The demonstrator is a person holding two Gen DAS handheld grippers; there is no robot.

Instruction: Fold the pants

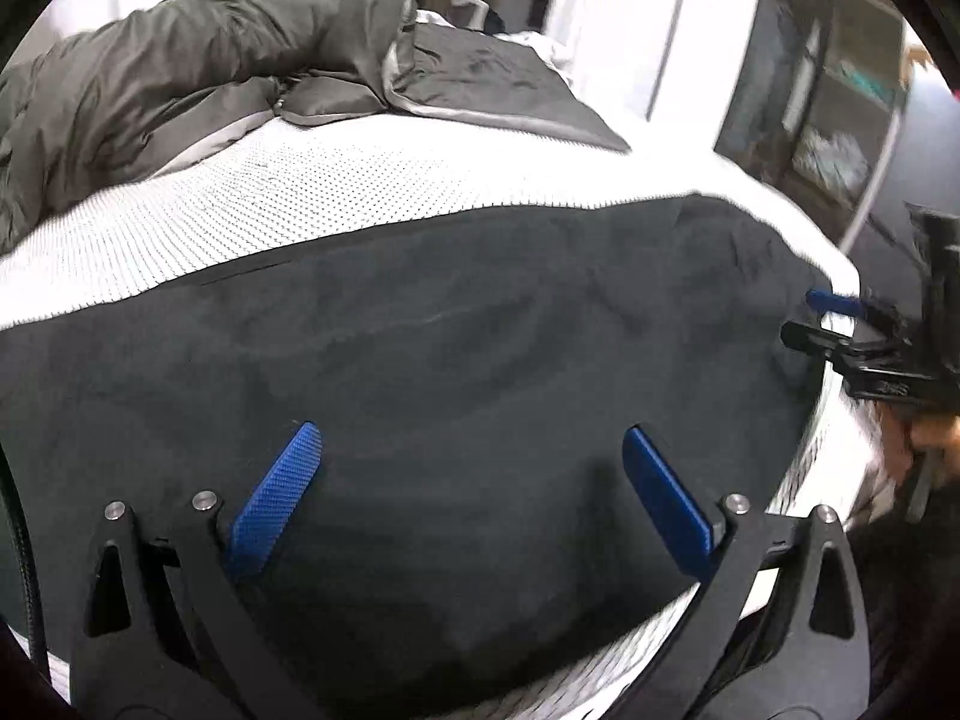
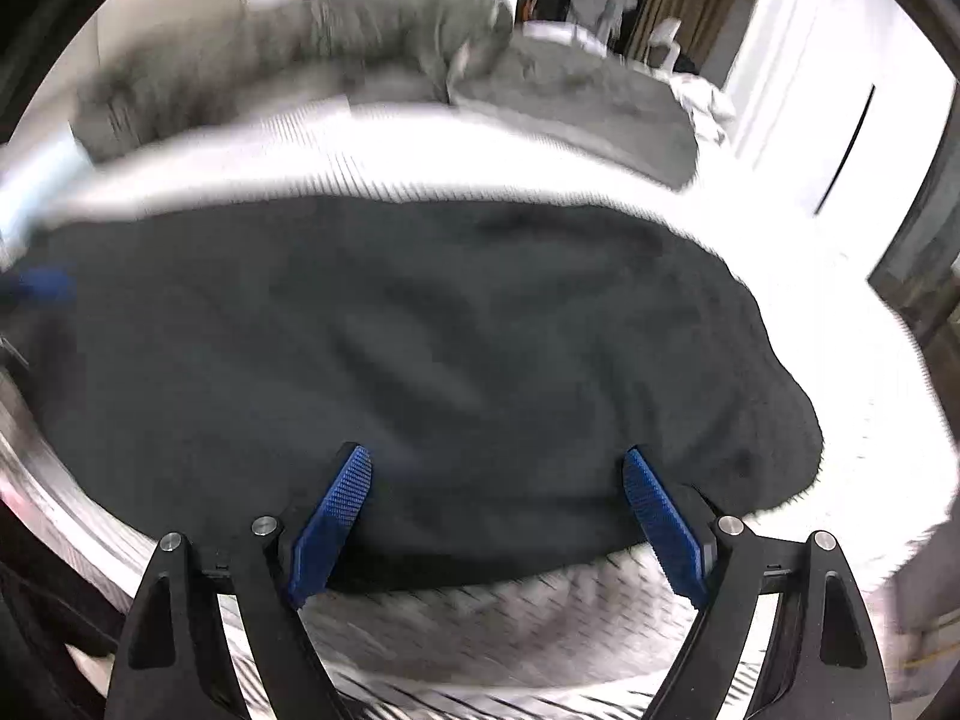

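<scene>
Dark pants (image 1: 450, 360) lie spread as a wide flat shape on the white dotted mattress (image 1: 300, 192); the right wrist view, which is blurred, shows the same pants (image 2: 420, 348). My left gripper (image 1: 471, 438) hovers open over their near part, blue pads wide apart with nothing between them. My right gripper (image 2: 495, 459) is open too, above the pants' near edge. In the left wrist view the right gripper (image 1: 828, 312) shows at the pants' right end. A blue blur at the left rim of the right wrist view is a fingertip (image 2: 45, 285) of the left gripper.
A grey puffy duvet (image 1: 198, 66) is bunched along the far side of the bed, with a dark sheet (image 1: 492, 84) beside it. The mattress edge drops off at the right, where dark shelves (image 1: 840, 120) stand. White walls and doors lie behind.
</scene>
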